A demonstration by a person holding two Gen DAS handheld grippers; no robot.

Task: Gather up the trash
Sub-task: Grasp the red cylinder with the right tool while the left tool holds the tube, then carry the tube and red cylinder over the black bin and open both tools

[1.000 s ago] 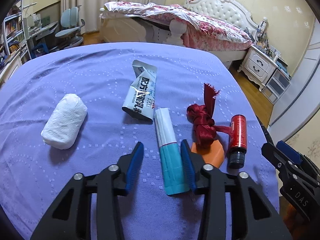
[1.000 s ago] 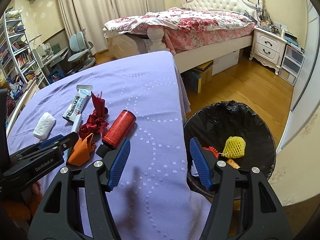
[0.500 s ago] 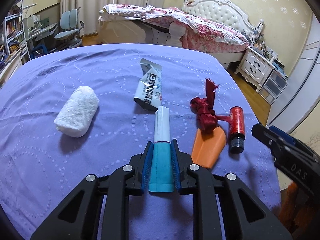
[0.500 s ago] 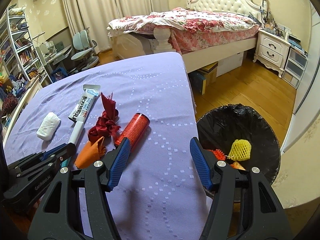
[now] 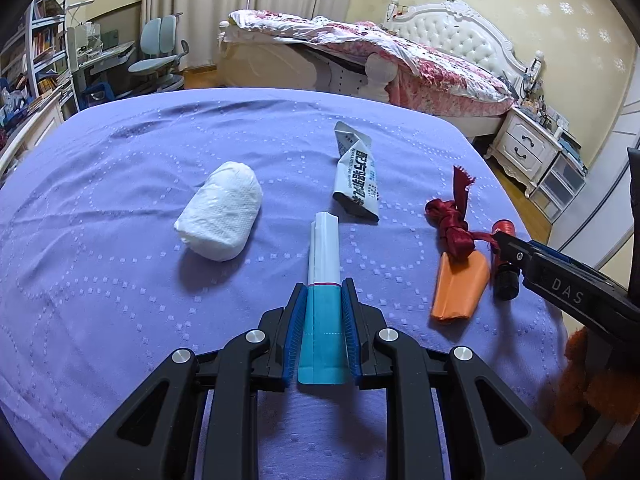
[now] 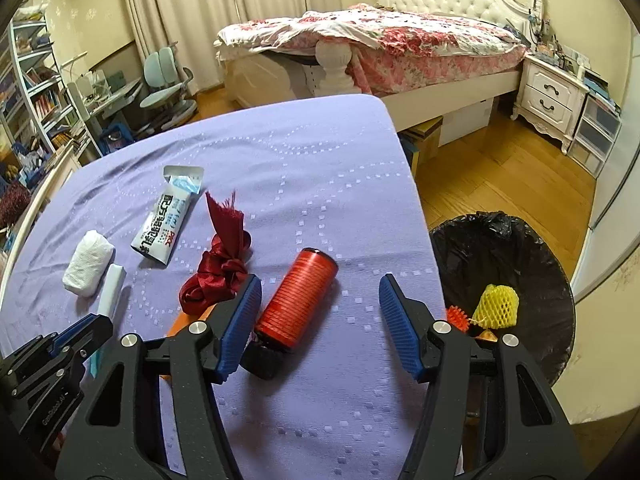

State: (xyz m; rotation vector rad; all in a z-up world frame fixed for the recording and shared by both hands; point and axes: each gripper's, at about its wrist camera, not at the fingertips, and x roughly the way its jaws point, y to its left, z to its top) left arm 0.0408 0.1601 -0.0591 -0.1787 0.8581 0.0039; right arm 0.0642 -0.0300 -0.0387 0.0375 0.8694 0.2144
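In the left wrist view, a white wad of tissue (image 5: 219,212) lies on the purple cloth (image 5: 120,184) at the middle left of the frame. Right of it, in the bottom middle, the left gripper (image 5: 322,330) is squeezed tight on a white and teal tube (image 5: 323,280). Both blue pads press on its teal end, and its white end sticks out toward the top of the frame. Above the tube lies a crumpled white wrapper (image 5: 357,184) with black letters. Further right is a dark red ribbon (image 5: 452,224) tied in a knot. Just below the ribbon, and touching it, is an orange piece (image 5: 460,288). At the far right edge, a black arm of the other gripper covers part of a red bottle (image 5: 505,256).

In the right wrist view, the tissue (image 6: 89,262) and the tube (image 6: 110,288) sit at the middle left. The wrapper (image 6: 168,220) and the ribbon (image 6: 224,256) come next. The red bottle (image 6: 295,300) lies in the middle, tilted, with its black cap at the bottom. The right gripper (image 6: 320,324) has its jaws partly open around the bottle. They have just closed in a little. The left blue pad is right beside the bottle and the right pad is well apart from it. At the right of the frame stands a bin (image 6: 496,240) with a black bag, on the wooden floor beside the table. Inside are a yellow foam net (image 6: 496,306) and a small orange spiky ball (image 6: 457,315).
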